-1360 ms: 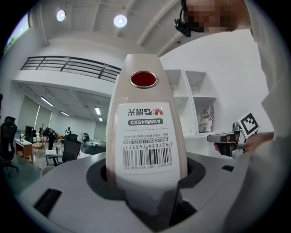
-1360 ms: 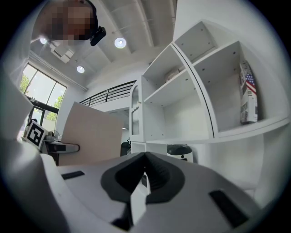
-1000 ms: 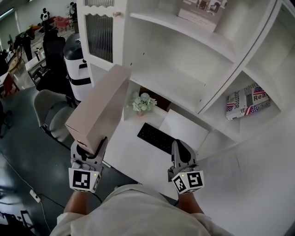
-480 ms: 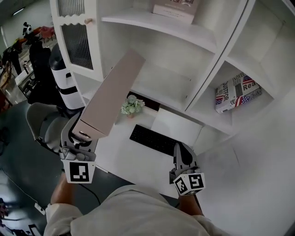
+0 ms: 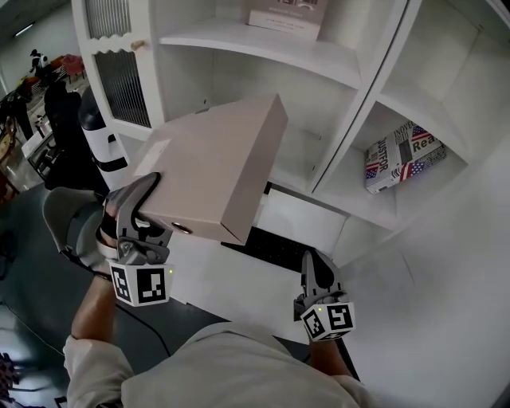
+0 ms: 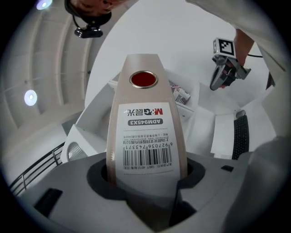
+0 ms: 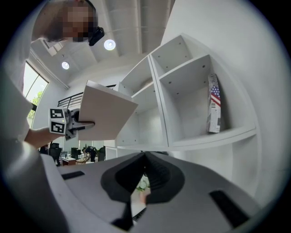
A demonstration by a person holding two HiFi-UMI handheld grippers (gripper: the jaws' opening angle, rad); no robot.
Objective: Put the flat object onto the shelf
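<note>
The flat object is a beige file box (image 5: 215, 171) with a barcode label on its spine (image 6: 145, 118). My left gripper (image 5: 137, 213) is shut on the spine end and holds the box up with its broad face upward. The far end of the box reaches toward the white shelf unit (image 5: 263, 44). In the left gripper view the spine stands between the jaws (image 6: 148, 175). My right gripper (image 5: 317, 267) hangs lower at the right with its jaws together and nothing in them (image 7: 144, 182). From the right gripper view the box (image 7: 107, 113) shows at the left, before the shelf compartments.
A flag-printed booklet (image 5: 402, 155) leans in the right compartment. A book (image 5: 283, 16) stands on the top shelf. A black keyboard (image 5: 275, 247) lies on the white desk (image 5: 199, 271) under the box. A grey chair (image 5: 68, 215) and a ribbed cabinet door (image 5: 119, 72) are at the left.
The left gripper has rolled the box from edge-up to broad face up and raised it toward the shelf. The right gripper has stayed about where it was, low at the right.
</note>
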